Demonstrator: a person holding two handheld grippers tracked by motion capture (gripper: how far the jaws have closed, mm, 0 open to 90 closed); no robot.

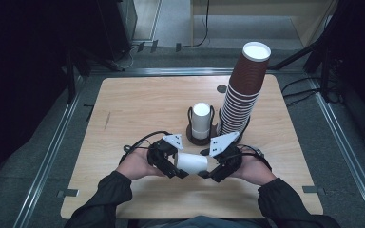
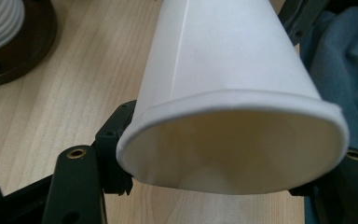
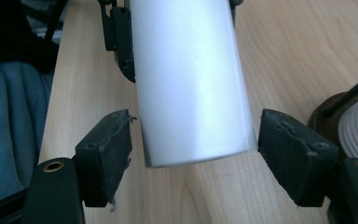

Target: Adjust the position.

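A white paper cup (image 1: pixel 192 162) lies on its side in the air just above the wooden table (image 1: pixel 138 109), near its front edge. My left gripper (image 1: pixel 180 168) is shut on the cup's wide rim end; in the left gripper view the open mouth of the cup (image 2: pixel 228 70) faces the camera with the left gripper (image 2: pixel 219 172) clamped across it. My right gripper (image 1: pixel 206 172) stands open around the cup's narrow base end. In the right gripper view the cup (image 3: pixel 191 79) lies between the right gripper (image 3: pixel 193 154) pads (image 3: pixel 107 149), with a thin gap on each side.
A dark round holder (image 1: pixel 200 138) with a short stack of white cups (image 1: pixel 201 121) stands just behind the grippers. To its right rises a tall leaning stack of brown cups (image 1: pixel 244 90). A small dark grommet (image 1: pixel 222 89) sits farther back.
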